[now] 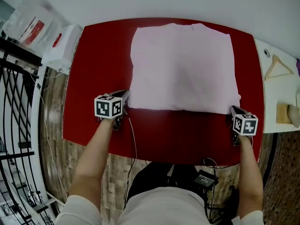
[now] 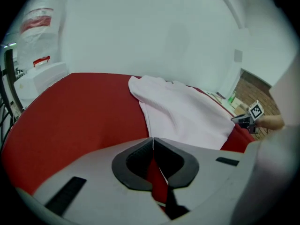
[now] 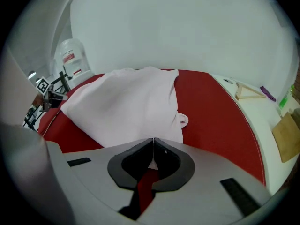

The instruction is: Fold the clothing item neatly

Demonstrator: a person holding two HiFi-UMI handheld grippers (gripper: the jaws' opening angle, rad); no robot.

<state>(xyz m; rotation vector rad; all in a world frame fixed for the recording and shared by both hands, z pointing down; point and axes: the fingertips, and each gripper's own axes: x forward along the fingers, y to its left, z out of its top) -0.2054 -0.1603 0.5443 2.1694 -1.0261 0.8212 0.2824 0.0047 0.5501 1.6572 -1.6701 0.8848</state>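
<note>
railing (image 1: 16, 47) L: cut by edge | grey obj (image 1: 294, 115) R edge: cropped, unclear | shirt (image 3: 122, 107) near hem: hidden behind R gripper (image 3: 153, 139)

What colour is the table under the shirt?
Table under the shirt: deep red; best in head view.

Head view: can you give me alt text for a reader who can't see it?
Seen from above, a pale pink shirt lies folded flat on a red table. A person's left gripper sits at its near left corner and the right gripper at its near right corner, both shut.
</note>
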